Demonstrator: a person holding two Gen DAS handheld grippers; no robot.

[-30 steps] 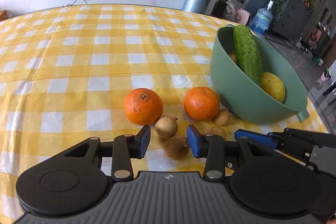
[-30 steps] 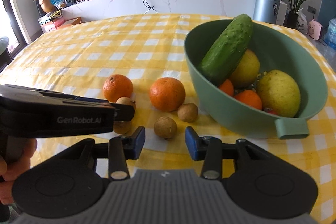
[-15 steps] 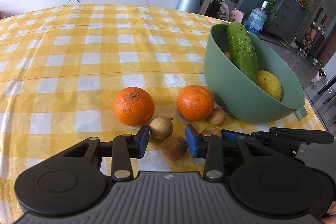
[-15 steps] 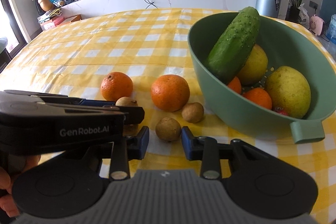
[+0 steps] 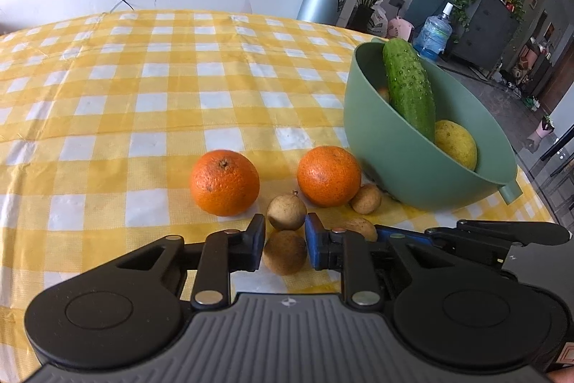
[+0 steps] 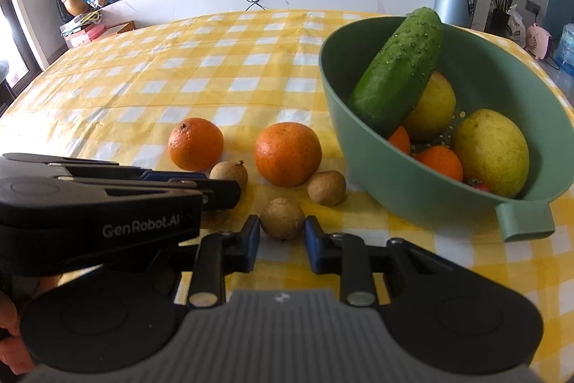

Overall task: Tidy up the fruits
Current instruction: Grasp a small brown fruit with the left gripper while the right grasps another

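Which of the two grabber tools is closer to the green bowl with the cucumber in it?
The right gripper. It grips a small brown fruit just short of the green bowl, while the left gripper clamps another brown fruit farther out, beyond the right one from the bowl.

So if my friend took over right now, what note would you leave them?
Left gripper: just closed on a small brown fruit on the table.
Right gripper: just closed on another brown fruit.
In the green bowl: cucumber, two yellow fruits, some small oranges.
Still on the checked cloth: two oranges and two more brown fruits.
Left to do: put both held fruits in the bowl, then the rest.
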